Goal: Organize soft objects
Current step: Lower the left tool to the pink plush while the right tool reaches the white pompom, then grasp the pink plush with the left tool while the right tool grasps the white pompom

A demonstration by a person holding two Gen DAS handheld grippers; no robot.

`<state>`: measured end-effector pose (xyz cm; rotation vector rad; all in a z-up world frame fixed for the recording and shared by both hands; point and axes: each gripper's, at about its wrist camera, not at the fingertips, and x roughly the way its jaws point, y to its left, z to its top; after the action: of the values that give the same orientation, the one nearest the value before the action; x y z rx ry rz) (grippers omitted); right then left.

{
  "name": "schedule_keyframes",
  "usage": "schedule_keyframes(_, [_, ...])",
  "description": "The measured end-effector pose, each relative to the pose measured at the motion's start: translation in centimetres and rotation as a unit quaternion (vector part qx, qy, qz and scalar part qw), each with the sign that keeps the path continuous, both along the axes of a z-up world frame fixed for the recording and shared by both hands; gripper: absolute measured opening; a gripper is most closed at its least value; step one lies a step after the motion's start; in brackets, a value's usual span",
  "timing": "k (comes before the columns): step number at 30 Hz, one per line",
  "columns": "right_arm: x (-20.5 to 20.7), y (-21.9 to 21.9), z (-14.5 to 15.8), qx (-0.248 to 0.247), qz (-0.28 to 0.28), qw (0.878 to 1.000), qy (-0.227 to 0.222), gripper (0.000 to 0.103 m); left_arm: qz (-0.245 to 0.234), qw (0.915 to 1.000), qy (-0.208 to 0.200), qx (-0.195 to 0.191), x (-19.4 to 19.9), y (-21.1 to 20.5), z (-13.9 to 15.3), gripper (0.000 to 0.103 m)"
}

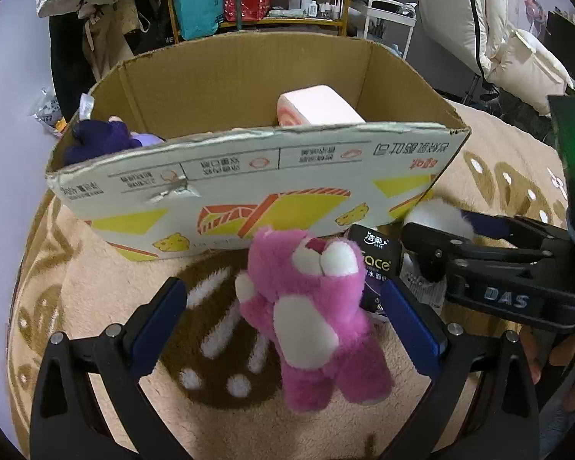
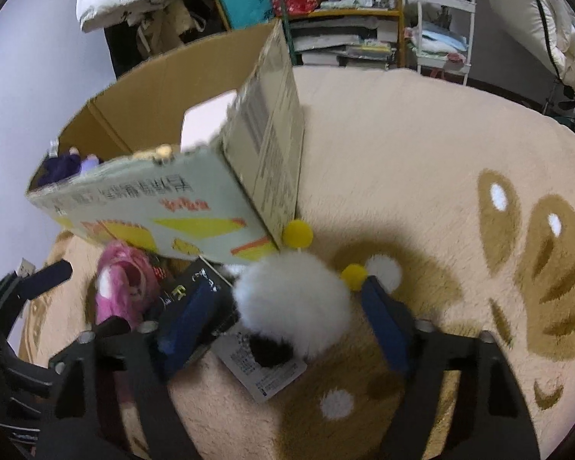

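The left gripper [image 1: 283, 308] stands released around a pink bear [image 1: 306, 314] lying on the rug [image 1: 96, 280] before the cardboard box [image 1: 249, 176]. Only the right wrist view shows the right gripper [image 2: 287, 306] straddling a white fluffy toy [image 2: 291, 303] (yellow pompoms on top); I cannot tell whether its pads press it.

Quick count: one cardboard box [image 1: 249, 176], two soft things inside it, a purple plush [image 1: 103, 136] and a pink roll-cake cushion [image 1: 318, 109]. Outside on the rug [image 1: 96, 287] sat one pink bear [image 1: 306, 306], one white fluffy toy [image 2: 291, 306] with two yellow pompoms [image 2: 297, 233], and one black tissue pack [image 1: 375, 260].
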<state>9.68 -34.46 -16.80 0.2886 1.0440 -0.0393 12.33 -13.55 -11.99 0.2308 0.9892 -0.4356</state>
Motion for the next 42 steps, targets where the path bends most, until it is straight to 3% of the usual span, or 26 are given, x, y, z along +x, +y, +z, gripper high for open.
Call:
schedule_keyframes(2, [0.1, 0.0, -0.6, -0.009, 0.001, 1.000, 0.015, 0.059, -0.001, 1.0000, -0.001, 0.006, 0.0, -0.2, -0.2, 0.100])
schedule_keyframes(6, [0.1, -0.6, -1.0, -0.004, -0.004, 1.000, 0.019, 0.052, 0.003, 1.0000, 0.004, 0.007, 0.0, -0.3, -0.5, 0.100])
schedule_keyframes(11, [0.3, -0.6, -1.0, -0.006, 0.007, 1.000, 0.015, 0.042, 0.003, 0.9993, 0.037, 0.005, 0.2, -0.1, -1.7, 0.077])
schedule_keyframes(14, [0.5, 0.0, -1.2, -0.018, 0.022, 0.999, 0.019, 0.041, 0.007, 0.9987, 0.050, -0.011, 0.3, 0.2, -1.9, 0.070])
schedule_keyframes(22, [0.1, 1.2, -1.4, -0.042, 0.022, 0.999, 0.026, 0.038, -0.004, 0.9994, 0.033, 0.007, -0.7, 0.3, -1.5, 0.053])
schedule_keyframes(26, [-0.5, 1.9, -1.0, -0.045, 0.030, 0.998, 0.024, 0.037, -0.009, 0.9997, 0.022, -0.010, -1.5, 0.8, -0.5, 0.045])
schedule_keyframes(35, [-1.5, 2.4, 1.7, -0.045, 0.029, 0.998, -0.014, 0.035, -0.004, 0.9999, 0.014, 0.008, -2.5, 1.5, 0.1, 0.042])
schedule_keyframes(42, [-2.8, 2.8, 3.9, -0.022, 0.036, 0.998, -0.044, 0.034, 0.014, 0.9994, -0.015, 0.027, -3.5, 1.9, 1.6, 0.041])
